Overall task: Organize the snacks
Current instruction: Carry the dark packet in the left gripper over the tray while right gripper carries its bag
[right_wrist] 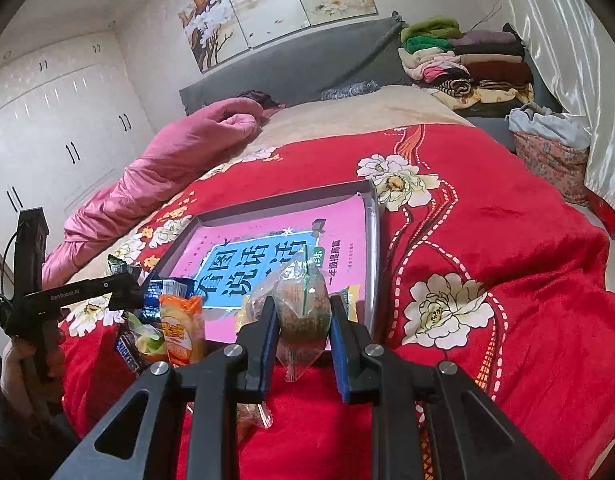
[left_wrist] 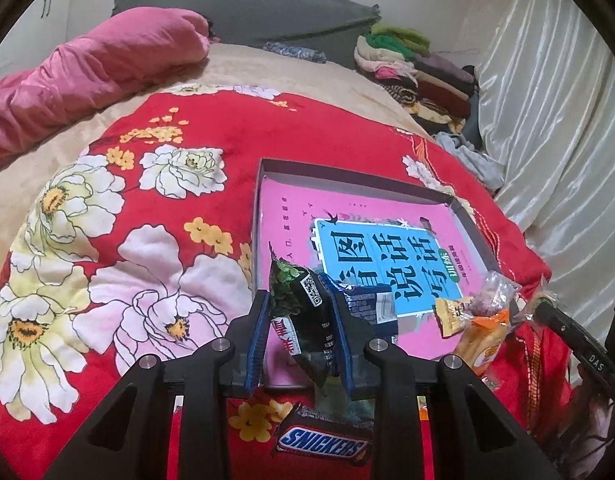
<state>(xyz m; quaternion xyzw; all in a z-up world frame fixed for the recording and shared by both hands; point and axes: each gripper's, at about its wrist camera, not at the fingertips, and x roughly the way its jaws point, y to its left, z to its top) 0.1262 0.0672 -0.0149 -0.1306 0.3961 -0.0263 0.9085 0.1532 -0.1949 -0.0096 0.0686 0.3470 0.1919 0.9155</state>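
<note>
A shallow grey box [left_wrist: 473, 230] [right_wrist: 374, 240] with a pink and blue book cover as its floor lies on the red flowered bedspread. My left gripper [left_wrist: 299, 304] is shut on a dark green and black snack packet [left_wrist: 303, 312] over the box's near left corner. A blue packet [left_wrist: 367, 300] sits just right of it in the box. My right gripper [right_wrist: 303, 312] is shut on a clear-wrapped brown pastry [right_wrist: 303, 308] above the box's near edge. A Snickers bar [left_wrist: 321, 446] lies on the bedspread below the left gripper. An orange packet [right_wrist: 183, 332] stands at the box's near side.
A yellow packet [left_wrist: 451, 314] and clear-wrapped snacks [left_wrist: 495, 292] lie at the box's near right corner. A pink quilt [left_wrist: 87, 80] runs along the bed's left side. Folded clothes [right_wrist: 467, 60] are stacked at the headboard. A white curtain [left_wrist: 559, 120] hangs on the right.
</note>
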